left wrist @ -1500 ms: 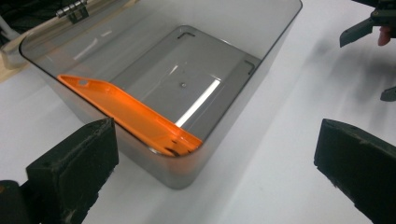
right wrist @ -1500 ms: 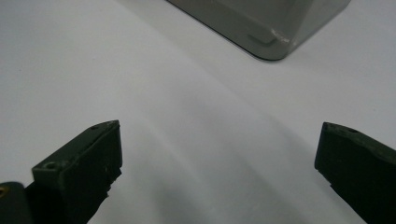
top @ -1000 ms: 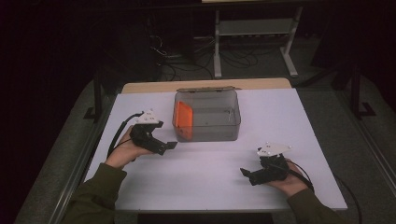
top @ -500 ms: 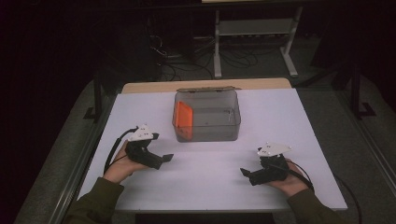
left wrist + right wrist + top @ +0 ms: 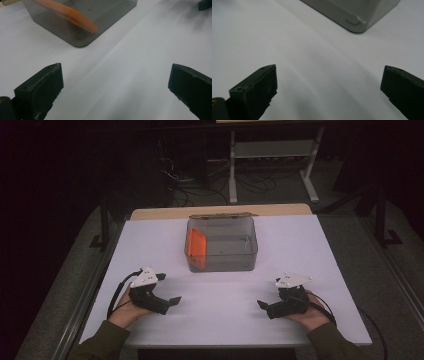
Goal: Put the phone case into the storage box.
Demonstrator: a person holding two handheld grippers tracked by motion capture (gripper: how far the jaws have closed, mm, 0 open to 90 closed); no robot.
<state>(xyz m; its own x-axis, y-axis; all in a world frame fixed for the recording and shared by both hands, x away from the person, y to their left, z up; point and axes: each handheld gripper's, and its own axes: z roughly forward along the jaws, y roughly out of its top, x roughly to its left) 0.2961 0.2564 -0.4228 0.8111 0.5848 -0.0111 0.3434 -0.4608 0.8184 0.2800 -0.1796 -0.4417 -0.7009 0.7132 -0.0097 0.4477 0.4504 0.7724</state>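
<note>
You have drawn your left gripper (image 5: 172, 301) back from the clear bin (image 5: 222, 265), its jaws apart and empty like the right gripper (image 5: 262, 306), leaving the orange piece (image 5: 196, 245) leaning inside.

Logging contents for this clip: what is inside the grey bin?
An orange flat piece leans against the left wall inside the grey bin. The rest of its floor looks bare; the part under the piece is covered.

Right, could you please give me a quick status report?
Left gripper and right gripper open, empty. Orange flat piece leaning inside smoky clear plastic box. Nothing between.
</note>
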